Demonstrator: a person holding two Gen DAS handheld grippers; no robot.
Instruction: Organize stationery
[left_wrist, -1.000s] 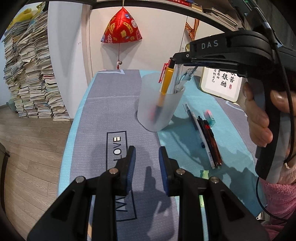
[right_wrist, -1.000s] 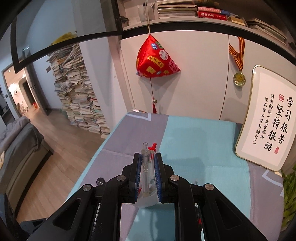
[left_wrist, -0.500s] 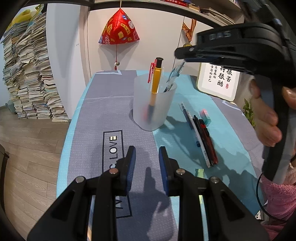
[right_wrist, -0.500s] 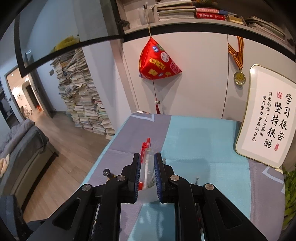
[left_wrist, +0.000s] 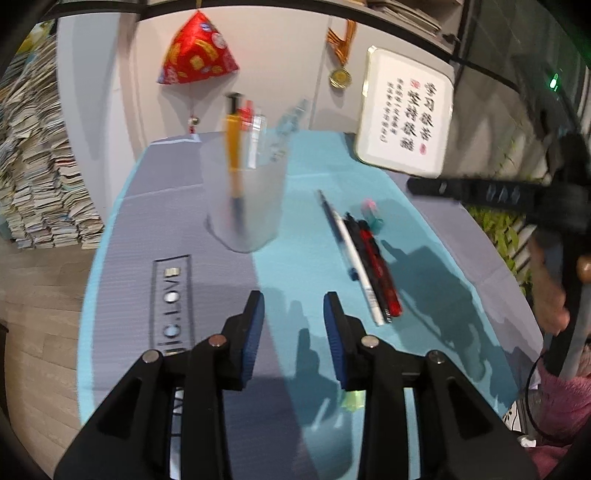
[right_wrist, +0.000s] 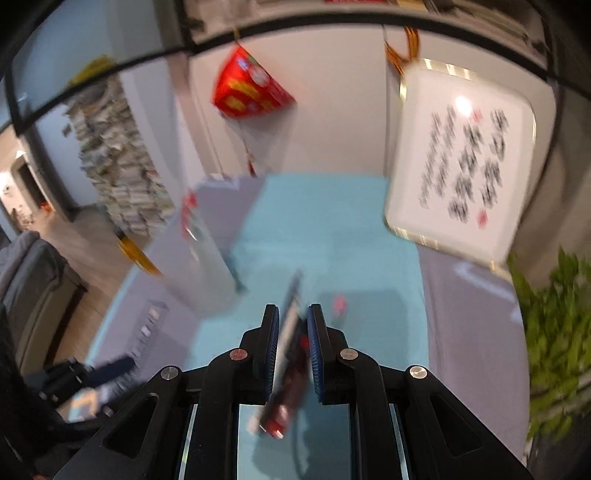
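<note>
Left wrist view: we see the left gripper (left_wrist: 293, 317) parted with nothing between its blue pads, poised above the worktop (left_wrist: 306, 236).
Right wrist view: we see the right gripper (right_wrist: 291, 339) with a narrow gap between its pads, held over the loose pens (right_wrist: 290, 354); motion blur prevents us from telling whether it is empty or has closed on one.
Change, right side: half a second ago the right gripper hung above the cup with a clear pen just below its pads; it has since swung down and to the right, and the cup (right_wrist: 207, 266) now lies to its left.
Change, left side: we note the left gripper has kept the same opening while its view has turned right, bringing the framed calligraphy plaque (left_wrist: 406, 114) fully into sight.
Cup: frosted cup (left_wrist: 245, 199) stands upright on the worktop, holding an orange pen (left_wrist: 233, 147), a red-and-white pen and a clear pen.
Loose pens: a row (left_wrist: 364, 262) lies on the teal panel to the right of the cup, with a small teal-and-pink item (left_wrist: 373, 216) just beside it.
Surface: grey and teal mat with a printed "LOVE" box (left_wrist: 171, 302).
Room: red hanging ornament (left_wrist: 195, 55), medal (left_wrist: 340, 75), stacked books (left_wrist: 33, 173) on a wooden floor, green plant (right_wrist: 554, 332).
</note>
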